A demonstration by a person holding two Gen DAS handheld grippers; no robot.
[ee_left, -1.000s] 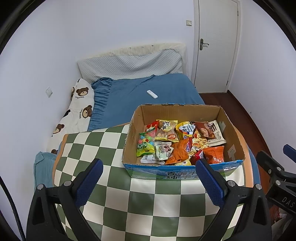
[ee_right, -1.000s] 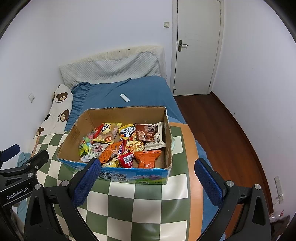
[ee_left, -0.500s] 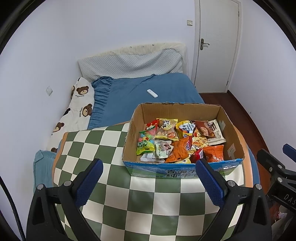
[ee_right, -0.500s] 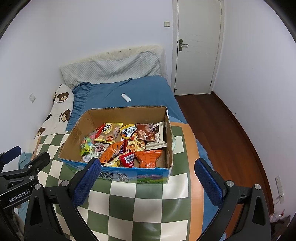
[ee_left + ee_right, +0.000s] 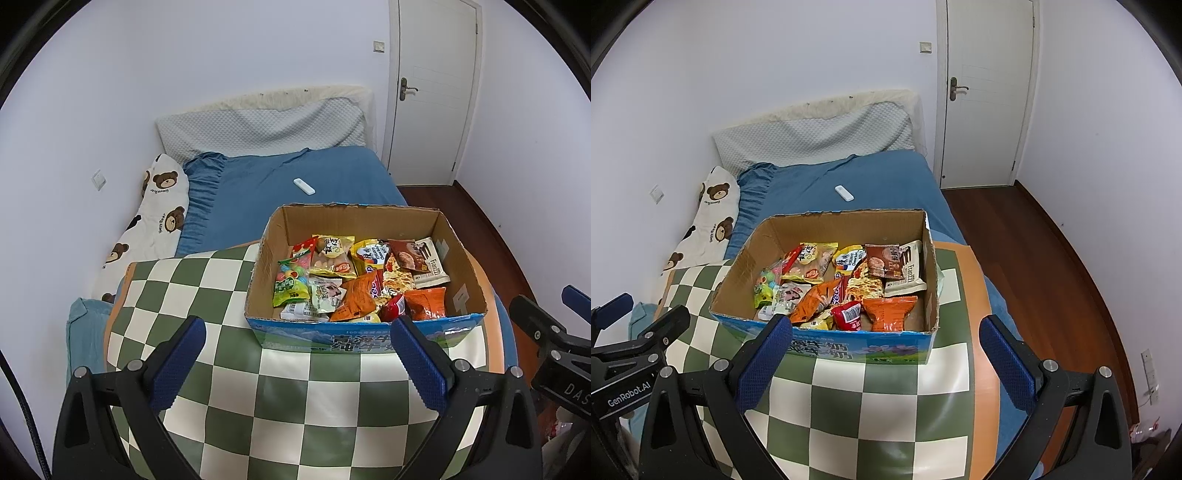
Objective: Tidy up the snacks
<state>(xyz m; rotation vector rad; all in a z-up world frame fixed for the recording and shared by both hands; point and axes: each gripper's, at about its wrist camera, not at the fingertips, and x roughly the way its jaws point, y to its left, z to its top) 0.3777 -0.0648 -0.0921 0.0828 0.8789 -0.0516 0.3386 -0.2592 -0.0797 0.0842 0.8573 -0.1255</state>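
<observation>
- Bedroom walls, a white door (image 5: 432, 92) and a blue bed (image 5: 295, 188) fill the background; a small white remote (image 5: 304, 186) lies on the bed, well clear of everything.
- Nearer, a round table (image 5: 236, 369) under a green-and-cream checked cloth carries an open cardboard box (image 5: 369, 338), set toward its right side.
- Every snack packet (image 5: 827, 295) in view lies inside that box, piled loosely and overlapping; none shows on the cloth.
- As a judgement, this fits either a heap awaiting sorting or packets already gathered in; the pictures do not settle which.
- Any reach inside must clear the box's near wall and tall sides.
- Left gripper (image 5: 293, 363) and right gripper (image 5: 884, 360) both hover before the box, tongs spread wide, holding nothing.
</observation>
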